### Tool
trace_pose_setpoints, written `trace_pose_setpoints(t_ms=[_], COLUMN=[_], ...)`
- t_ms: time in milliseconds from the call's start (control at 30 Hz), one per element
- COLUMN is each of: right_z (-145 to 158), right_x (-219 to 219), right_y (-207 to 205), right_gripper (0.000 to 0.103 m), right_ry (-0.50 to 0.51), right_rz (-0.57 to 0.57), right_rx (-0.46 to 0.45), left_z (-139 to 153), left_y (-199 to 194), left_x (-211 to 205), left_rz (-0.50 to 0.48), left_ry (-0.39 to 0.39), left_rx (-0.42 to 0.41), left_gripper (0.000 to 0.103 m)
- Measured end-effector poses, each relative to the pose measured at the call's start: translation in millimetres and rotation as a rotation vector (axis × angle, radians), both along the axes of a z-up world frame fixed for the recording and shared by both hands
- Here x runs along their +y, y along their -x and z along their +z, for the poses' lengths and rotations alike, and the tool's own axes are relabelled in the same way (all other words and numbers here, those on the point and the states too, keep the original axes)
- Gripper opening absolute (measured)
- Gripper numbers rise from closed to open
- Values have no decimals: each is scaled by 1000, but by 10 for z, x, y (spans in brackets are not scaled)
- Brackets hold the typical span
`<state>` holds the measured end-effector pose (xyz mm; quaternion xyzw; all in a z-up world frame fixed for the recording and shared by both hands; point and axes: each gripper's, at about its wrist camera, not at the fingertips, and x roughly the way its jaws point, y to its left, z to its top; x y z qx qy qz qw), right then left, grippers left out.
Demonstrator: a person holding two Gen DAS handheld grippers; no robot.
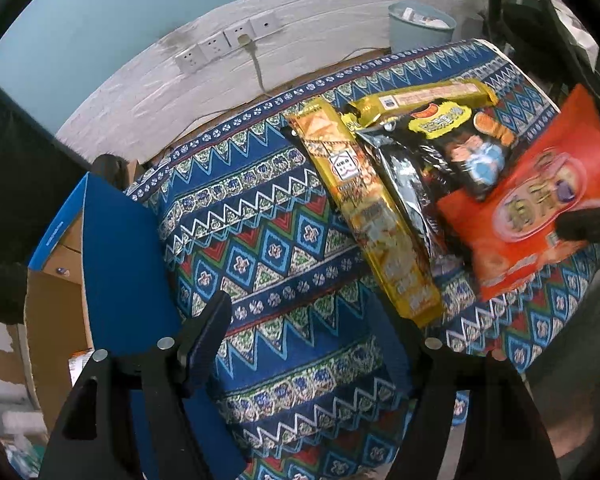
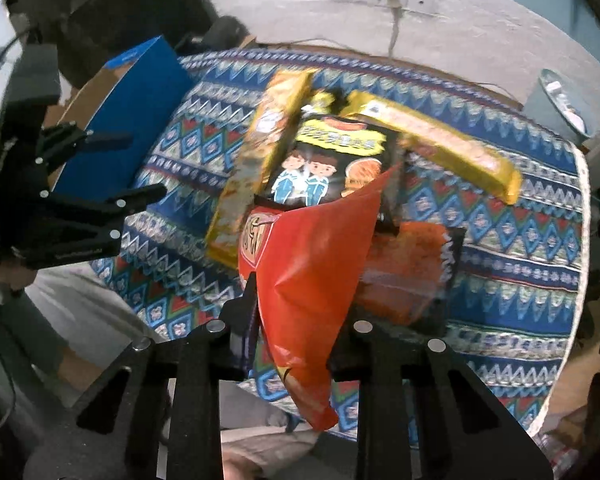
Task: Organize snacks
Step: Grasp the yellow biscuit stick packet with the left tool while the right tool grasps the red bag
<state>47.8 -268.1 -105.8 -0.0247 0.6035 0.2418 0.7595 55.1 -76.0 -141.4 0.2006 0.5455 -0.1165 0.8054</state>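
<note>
My right gripper (image 2: pixel 300 304) is shut on a red snack bag (image 2: pixel 312 264) and holds it lifted above the patterned table; the bag also shows in the left wrist view (image 1: pixel 540 204). Behind it lie a black snack bag (image 2: pixel 332 164), a long yellow pack (image 2: pixel 260 168), a second yellow pack (image 2: pixel 440 148) and an orange pack (image 2: pixel 404 276). In the left wrist view the black bag (image 1: pixel 452 152) and the long yellow pack (image 1: pixel 372 216) lie right of my left gripper (image 1: pixel 300 312), which is open and empty over the cloth.
A blue cardboard box (image 1: pixel 116 264) stands open at the table's left edge, also in the right wrist view (image 2: pixel 128 120). The patterned tablecloth (image 1: pixel 260 240) covers the table. A wall socket strip (image 1: pixel 228 40) and a pale bin (image 1: pixel 420 24) are behind.
</note>
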Motion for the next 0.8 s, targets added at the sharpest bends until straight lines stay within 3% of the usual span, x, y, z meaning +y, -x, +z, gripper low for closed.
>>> trace_pose_setpoints(t_ms=[400, 567, 800], right_z=[82, 47, 3], right_x=[-601, -623, -547], right_y=[-111, -150, -287], right_gripper=[23, 23, 23], right_ry=[30, 16, 22], right_rz=[-142, -145, -124], right_rx=[-48, -54, -68], left_z=[-200, -338, -514], left_y=[-434, -598, -756], left_x=[-165, -226, -350], left_rz=[96, 147, 158], left_ry=[68, 107, 87], left_rx=[76, 128, 150], left_gripper=[80, 81, 82])
